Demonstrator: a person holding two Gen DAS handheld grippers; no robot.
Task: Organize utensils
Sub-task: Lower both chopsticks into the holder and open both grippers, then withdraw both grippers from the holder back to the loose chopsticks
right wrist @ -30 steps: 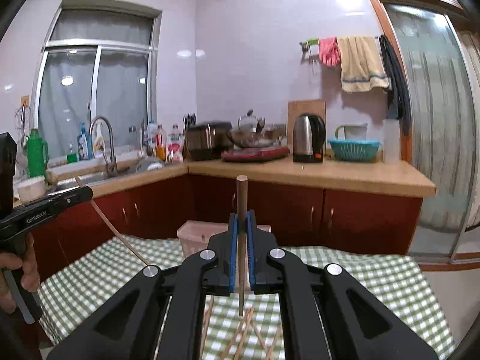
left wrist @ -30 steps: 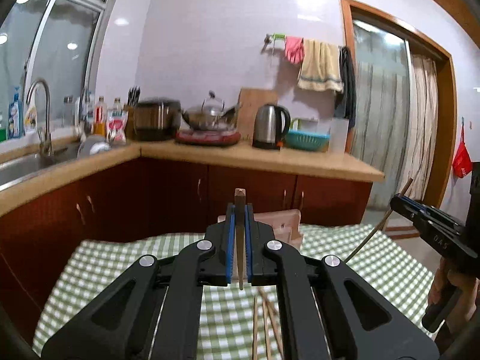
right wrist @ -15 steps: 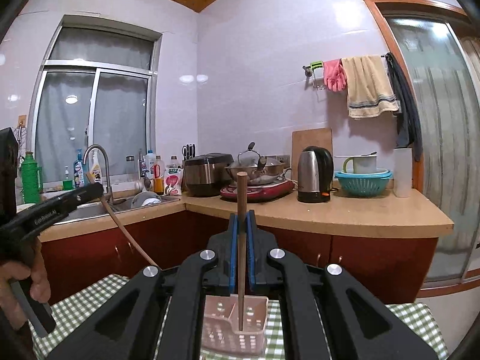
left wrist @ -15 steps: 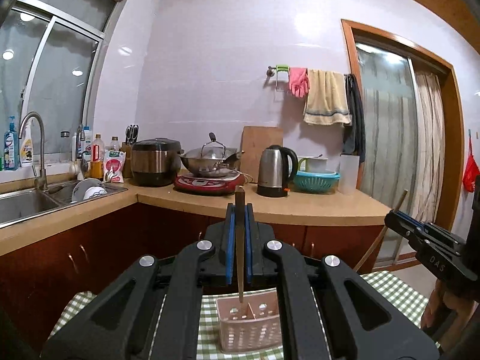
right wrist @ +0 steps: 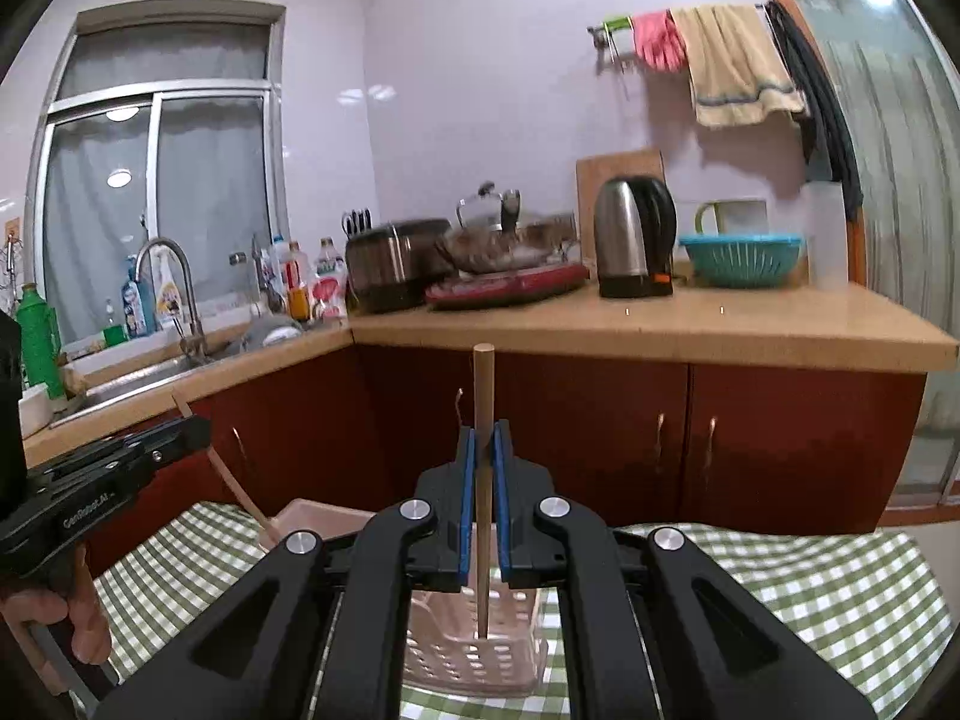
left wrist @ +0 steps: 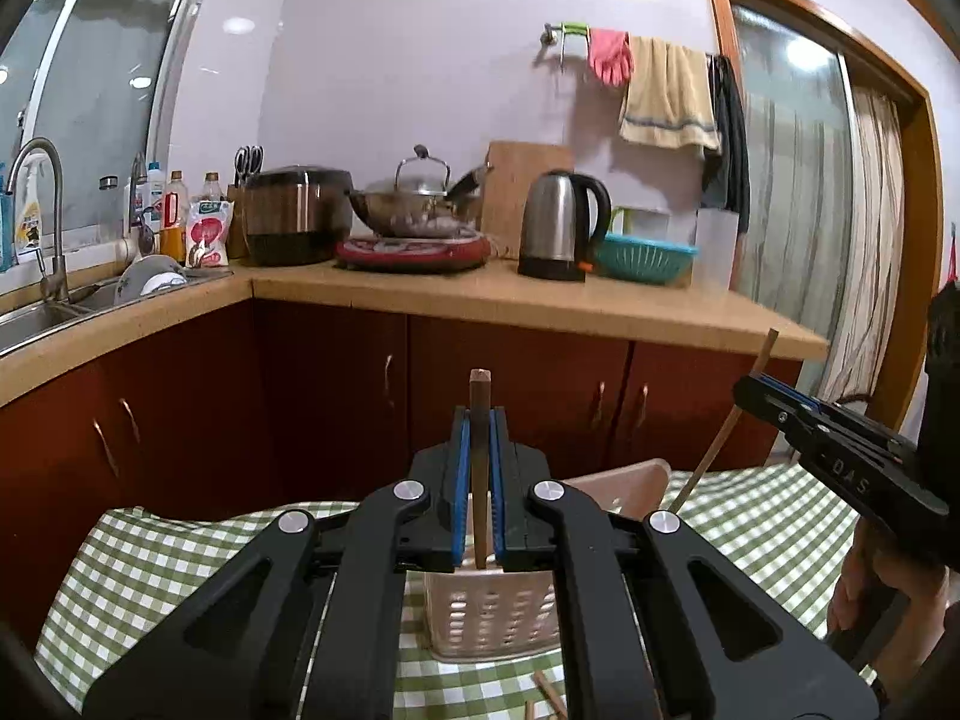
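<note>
My left gripper [left wrist: 479, 468] is shut on a dark wooden chopstick [left wrist: 479, 396] held upright, its lower tip over the pale pink slotted utensil basket [left wrist: 489, 612] on the green checked tablecloth. My right gripper [right wrist: 482, 480] is shut on a lighter wooden chopstick [right wrist: 483, 396], also upright, with its tip inside the same basket [right wrist: 468, 648]. In the left wrist view the right gripper [left wrist: 774, 402] shows at the right with its chopstick [left wrist: 720, 438] slanting down into the basket. In the right wrist view the left gripper [right wrist: 180, 438] shows at the left.
Loose chopsticks [left wrist: 549, 693] lie on the checked cloth [left wrist: 150, 564] in front of the basket. Behind the table stand red-brown cabinets [right wrist: 750, 438] under a wooden counter with a kettle [left wrist: 561, 225], wok, rice cooker and a sink [left wrist: 36, 318] at left.
Both grippers have come down and tilted toward the basket, which now sits directly under the two held chopsticks. The chopstick tips have dropped to or into it.
</note>
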